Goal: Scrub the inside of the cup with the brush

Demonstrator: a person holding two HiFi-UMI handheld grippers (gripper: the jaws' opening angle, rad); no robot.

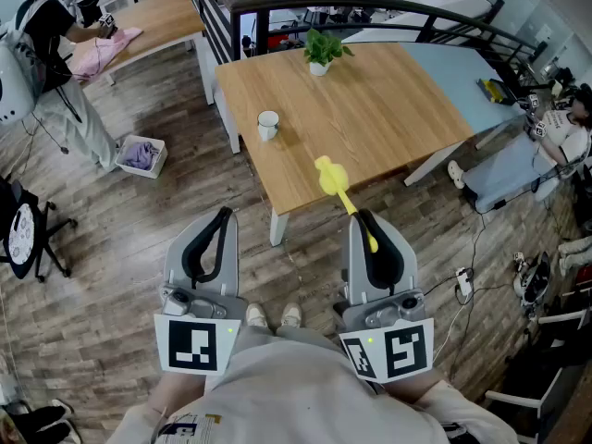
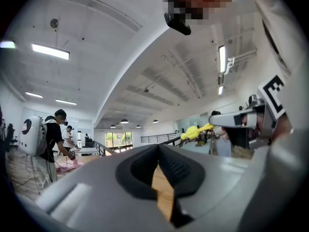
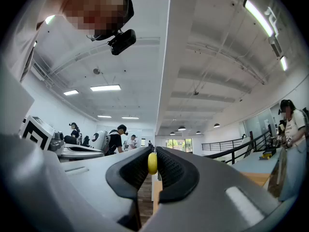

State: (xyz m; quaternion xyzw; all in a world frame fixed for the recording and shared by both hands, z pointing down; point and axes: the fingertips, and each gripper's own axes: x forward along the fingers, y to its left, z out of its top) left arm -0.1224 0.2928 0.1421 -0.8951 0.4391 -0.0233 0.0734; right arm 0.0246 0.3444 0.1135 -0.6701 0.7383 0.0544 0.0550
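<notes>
The left gripper (image 1: 222, 215) hangs low in front of the person's body, over the wooden floor and well short of the table (image 1: 398, 109). Its jaws are pressed fully together with nothing between them, so it looks parked; judging by the task, it is the free tool to steady the cup once the person steps closer. The cup (image 1: 267, 124), white and upright, stands alone near the table's near-left corner, mouth up and within easy reach of either side. A small potted plant (image 1: 320, 50) sits at the far edge, well apart from it. The yellow brush (image 1: 330, 178) juts forward with its head out over the table's near edge. The right gripper (image 1: 363, 218) has its jaws closed on the thin handle, whose butt end shows pinched between the ribbed pads. Holding it that far back probably leaves the head and much of the handle free to go down into the cup.
</notes>
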